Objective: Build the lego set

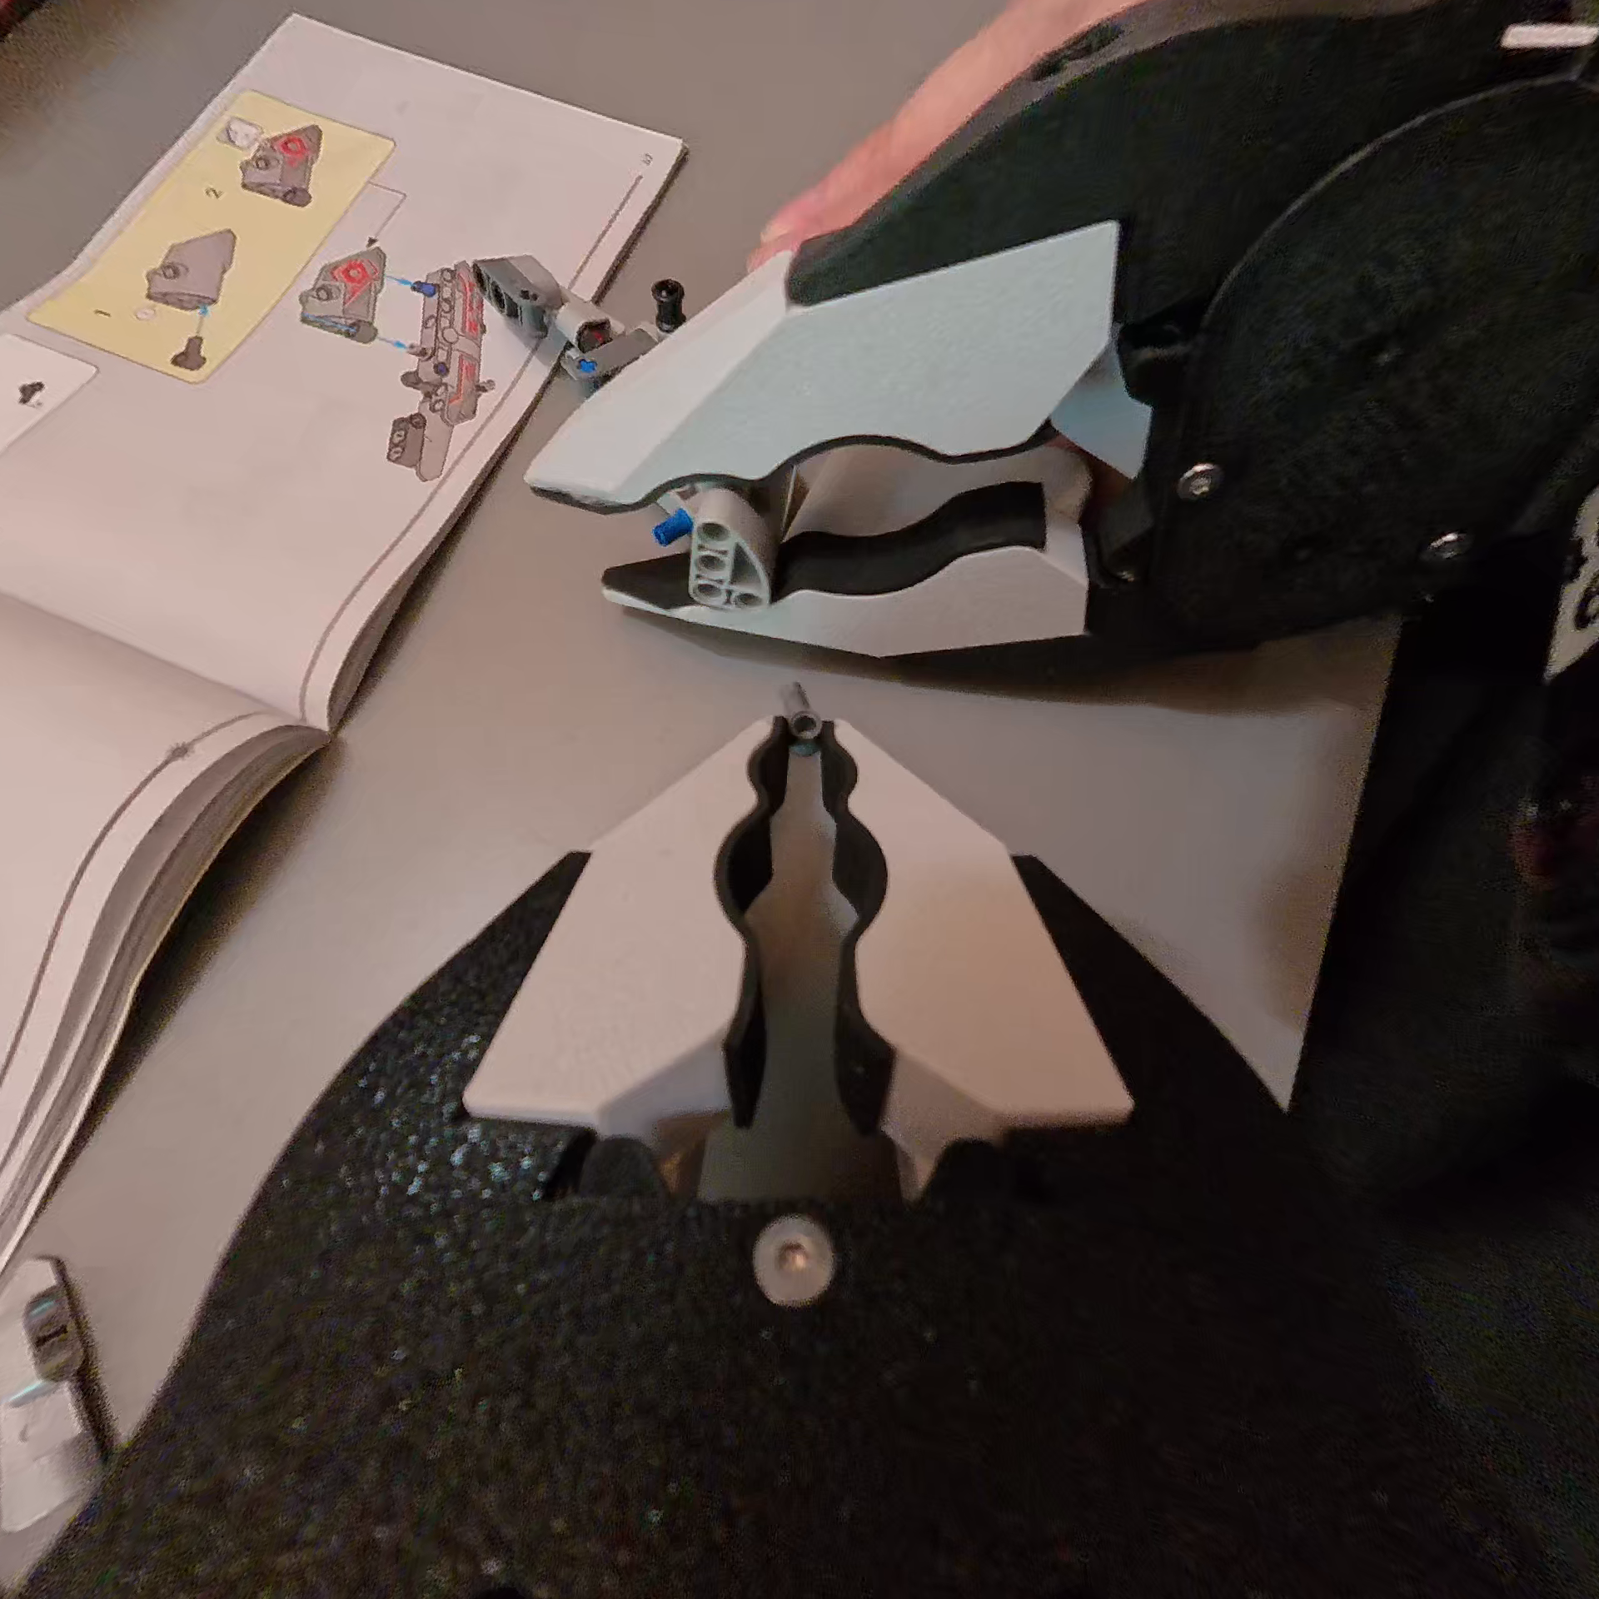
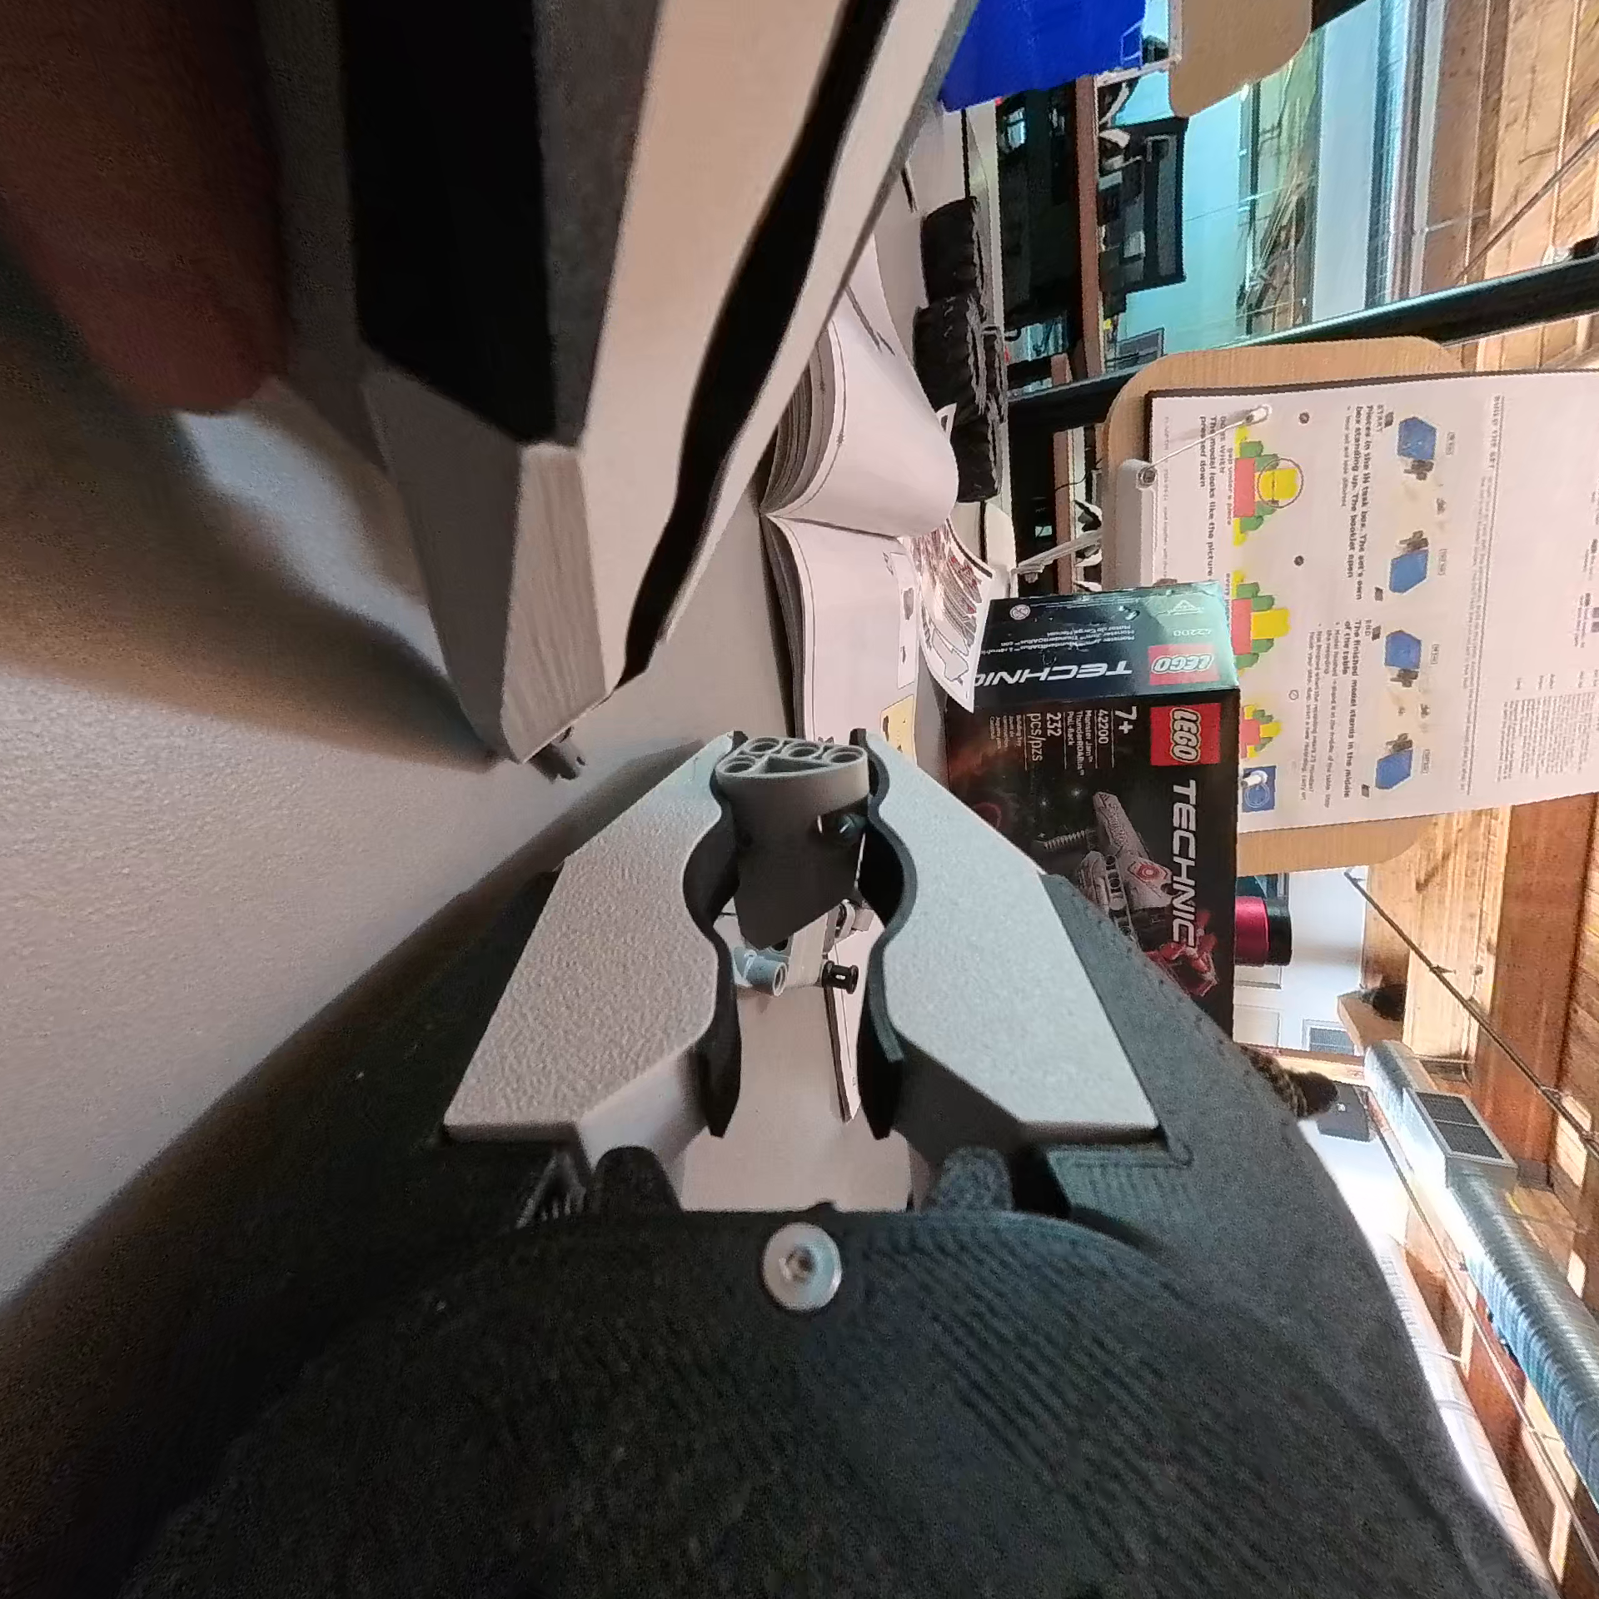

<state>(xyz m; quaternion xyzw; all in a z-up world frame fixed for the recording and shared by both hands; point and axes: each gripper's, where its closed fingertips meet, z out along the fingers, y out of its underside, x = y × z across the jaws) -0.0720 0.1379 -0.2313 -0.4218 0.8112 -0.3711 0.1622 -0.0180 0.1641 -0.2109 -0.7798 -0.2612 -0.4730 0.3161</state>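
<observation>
- Pin (image 1: pixel 803 722): small grey, nipped at the very tip of left gripper (image 1: pixel 805 753), jaws nearly closed on it.
- Panel (image 1: pixel 735 554): grey wedge with holed end face, clamped in right gripper (image 1: pixel 683 541) just above the table; blue peg (image 1: pixel 671 528) sticks out beside it.
- Step, my read: pin goes into a panel hole. Line up the axis first, push straight, keep the panel grip firm.
- Room: manual (image 1: pixel 285 363) lies left, sub-assembly (image 1: pixel 562 320) behind the right gripper; bare table (image 1: pixel 536 779) between the tips. Box (image 2: pixel 1099 831) stands well off.
</observation>
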